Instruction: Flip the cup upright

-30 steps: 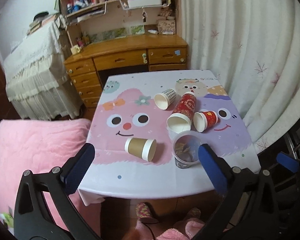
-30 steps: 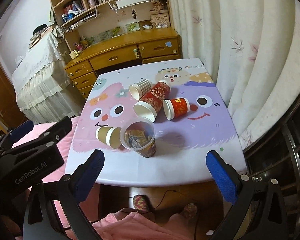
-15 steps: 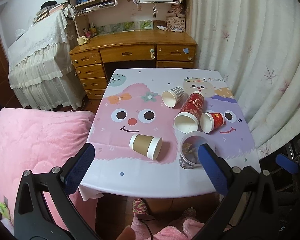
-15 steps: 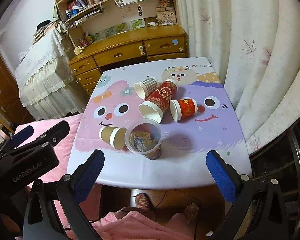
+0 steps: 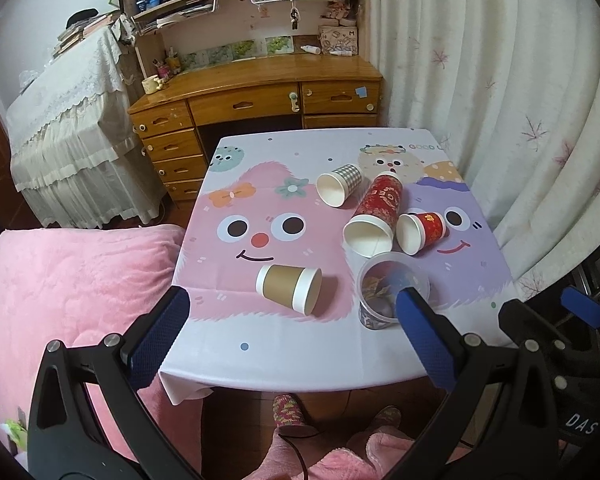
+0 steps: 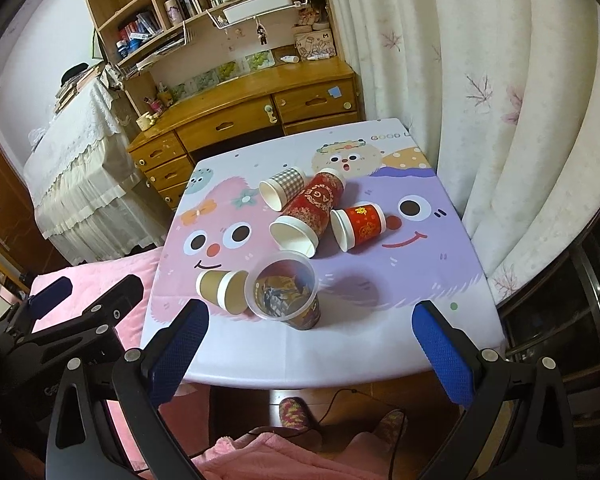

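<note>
Several paper cups lie on their sides on the cartoon tablecloth: a brown cup nearest, a tall red patterned cup, a small red cup and a checked cup. A clear plastic cup stands upright with dark contents. My left gripper is open and empty, above the table's near edge. My right gripper is open and empty, held back from the near edge.
The small table has a white curtain on its right and a pink blanket on its left. A wooden desk with bookshelves stands behind. Slippered feet show below the table edge.
Both grippers have pulled back and risen slightly, so the table and cups look smaller and farther. The cups have not moved. Both grippers stay open.
</note>
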Available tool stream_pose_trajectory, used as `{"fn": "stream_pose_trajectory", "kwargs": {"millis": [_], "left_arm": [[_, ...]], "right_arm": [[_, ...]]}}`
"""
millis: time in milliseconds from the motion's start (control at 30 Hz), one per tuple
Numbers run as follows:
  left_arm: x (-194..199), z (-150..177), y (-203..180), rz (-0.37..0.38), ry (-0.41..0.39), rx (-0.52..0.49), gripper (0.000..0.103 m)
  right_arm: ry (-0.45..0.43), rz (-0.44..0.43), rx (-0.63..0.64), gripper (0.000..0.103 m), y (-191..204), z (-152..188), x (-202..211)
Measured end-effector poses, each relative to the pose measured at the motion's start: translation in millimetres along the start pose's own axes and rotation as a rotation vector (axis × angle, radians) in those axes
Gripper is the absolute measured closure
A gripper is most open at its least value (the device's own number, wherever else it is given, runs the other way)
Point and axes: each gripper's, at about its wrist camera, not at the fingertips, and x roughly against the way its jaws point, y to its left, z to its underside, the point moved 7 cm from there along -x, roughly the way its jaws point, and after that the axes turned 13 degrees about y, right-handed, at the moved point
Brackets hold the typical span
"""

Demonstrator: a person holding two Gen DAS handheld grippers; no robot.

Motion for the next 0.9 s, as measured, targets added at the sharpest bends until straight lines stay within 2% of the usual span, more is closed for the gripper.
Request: {"fn": "stream_pose_trajectory", "kwargs": {"millis": [900], "left_arm": [[-1.9, 1.7, 5.9, 0.023, 0.008, -0.006, 0.001]], "right_arm": [[0.004, -0.002, 0.003, 0.0, 2.6, 5.9, 2.7]]}}
